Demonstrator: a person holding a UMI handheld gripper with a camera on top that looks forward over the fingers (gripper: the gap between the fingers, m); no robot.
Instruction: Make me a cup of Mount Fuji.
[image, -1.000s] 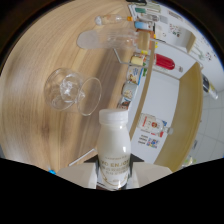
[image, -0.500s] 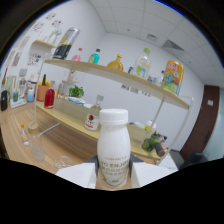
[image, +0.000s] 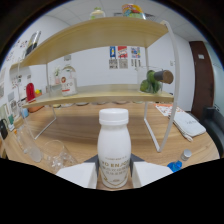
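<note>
Gripper: both fingers clamped on the white bottle
Bottle: upright between the fingers, white cap on (dark lettering on its front)
Glasses: clear, on the wooden table, beside the bottle
Shelf: two-tier wooden rack beyond, bottles standing on it

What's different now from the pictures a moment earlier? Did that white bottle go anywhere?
The view swung: a second ago it looked down on the table and glasses, now it looks level at the wooden shelf. The white bottle travelled along, staying upright between the jaws of the gripper. Nothing was let go. The empty glasses now sit beside the bottle on the table.
</note>
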